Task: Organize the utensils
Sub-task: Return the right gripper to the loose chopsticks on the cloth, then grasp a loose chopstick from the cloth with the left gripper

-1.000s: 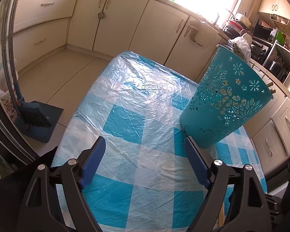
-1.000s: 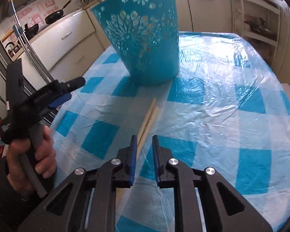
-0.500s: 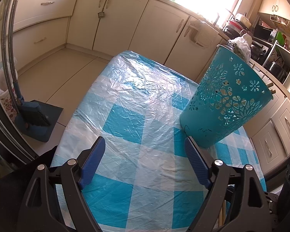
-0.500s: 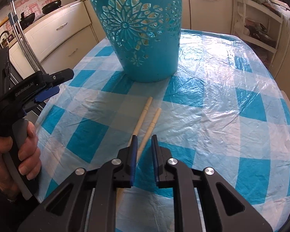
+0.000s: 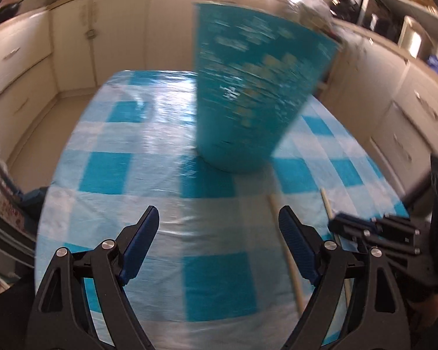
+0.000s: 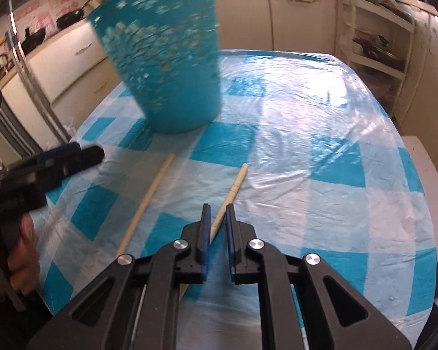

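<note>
Teal basket (image 6: 166, 67) standing upright on the checked tablecloth (image 6: 321, 145), open mouth up to take utensils. Two wooden sticks flat on the cloth just in front of the basket, handles toward it. Right gripper (image 6: 217, 227) closing around the right stick (image 6: 233, 189), pads not yet visibly pressing, probably to lift it. Left gripper (image 5: 216, 245) wide open, empty, near the left stick (image 5: 283, 250), likely lining up.
</note>
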The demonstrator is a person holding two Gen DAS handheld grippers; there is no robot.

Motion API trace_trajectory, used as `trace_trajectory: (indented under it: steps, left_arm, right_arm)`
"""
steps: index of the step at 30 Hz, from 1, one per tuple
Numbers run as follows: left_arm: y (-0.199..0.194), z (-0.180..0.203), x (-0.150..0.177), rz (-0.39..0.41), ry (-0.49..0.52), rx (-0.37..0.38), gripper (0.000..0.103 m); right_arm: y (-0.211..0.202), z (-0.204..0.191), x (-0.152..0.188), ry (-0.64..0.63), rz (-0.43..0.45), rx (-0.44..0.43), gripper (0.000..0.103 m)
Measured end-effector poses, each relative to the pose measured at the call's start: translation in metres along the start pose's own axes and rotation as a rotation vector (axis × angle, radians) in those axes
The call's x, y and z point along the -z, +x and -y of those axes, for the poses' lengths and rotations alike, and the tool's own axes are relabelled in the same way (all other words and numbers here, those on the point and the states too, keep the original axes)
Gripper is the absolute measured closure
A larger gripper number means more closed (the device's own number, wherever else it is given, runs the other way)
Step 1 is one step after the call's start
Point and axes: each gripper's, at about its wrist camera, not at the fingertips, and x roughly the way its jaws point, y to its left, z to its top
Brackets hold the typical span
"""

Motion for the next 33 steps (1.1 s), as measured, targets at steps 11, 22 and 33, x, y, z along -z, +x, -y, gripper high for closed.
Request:
trace_trajectory:
  steps: [11,22,33]
  left_arm:
    - [0.032,0.048,0.007,-0.108,0.113,-0.066,0.061]
    - [0.021,0.011,0.011,-0.124,0.064,0.014,0.098]
    - [0.018,0.008,0.011,-0.133,0.113,-0.074,0.097]
  right_arm:
    - [0.000,0.012,-0.002,0.064,0.007,-0.069,0.092]
    - [0.010,-0.015,-0.012,-0.104,-0.051,-0.014,0.091]
    - [0.013,-0.024,-0.015,-0.120,-0.083,0.006,0.090]
